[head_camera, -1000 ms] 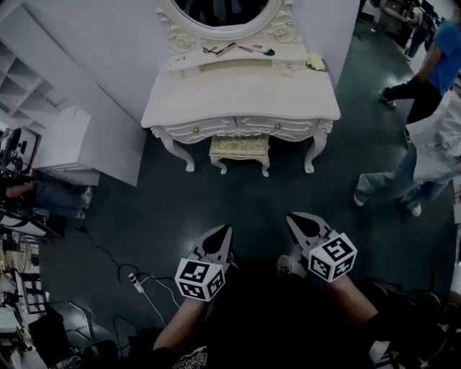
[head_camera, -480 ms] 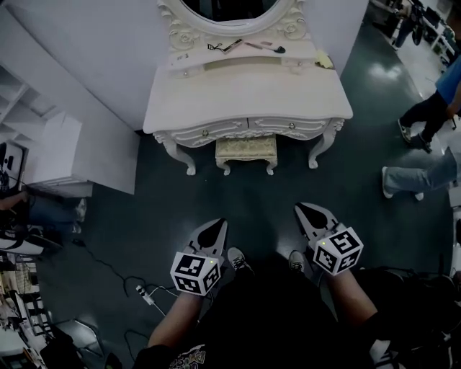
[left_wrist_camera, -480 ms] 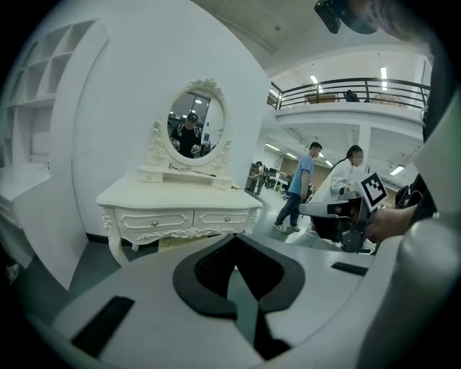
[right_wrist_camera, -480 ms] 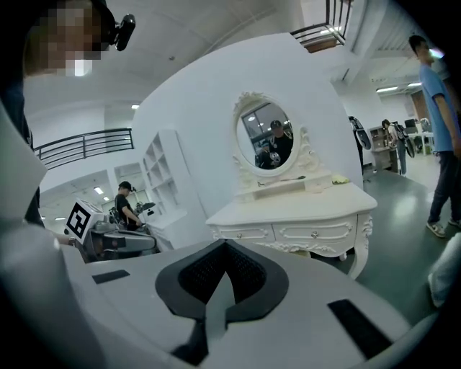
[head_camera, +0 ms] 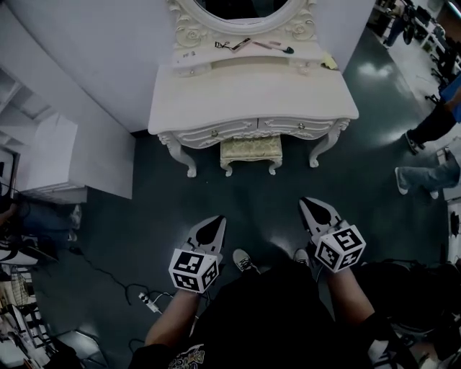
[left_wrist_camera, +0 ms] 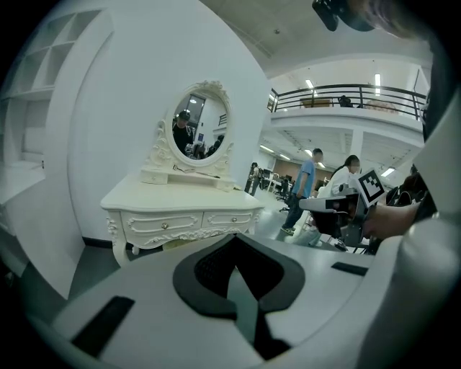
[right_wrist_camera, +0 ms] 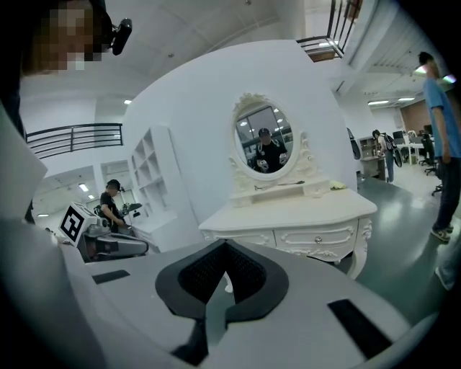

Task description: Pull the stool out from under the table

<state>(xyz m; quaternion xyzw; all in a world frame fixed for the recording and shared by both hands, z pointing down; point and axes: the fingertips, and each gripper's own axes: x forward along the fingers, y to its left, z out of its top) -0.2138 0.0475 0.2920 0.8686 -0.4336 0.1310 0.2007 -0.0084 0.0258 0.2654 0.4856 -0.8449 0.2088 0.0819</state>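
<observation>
Black T-shirt (head_camera: 266, 317), pale sneakers (head_camera: 245, 261), grey grippers (head_camera: 218, 220) (head_camera: 312, 204)

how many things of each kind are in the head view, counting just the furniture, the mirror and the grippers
dressing table: 1
stool: 1
oval mirror: 1
grippers: 2, left gripper and right gripper
total: 5

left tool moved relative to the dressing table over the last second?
Yes. The left tool has come closer to the dressing table: the floor gap between its tip and the stool has narrowed.
</observation>
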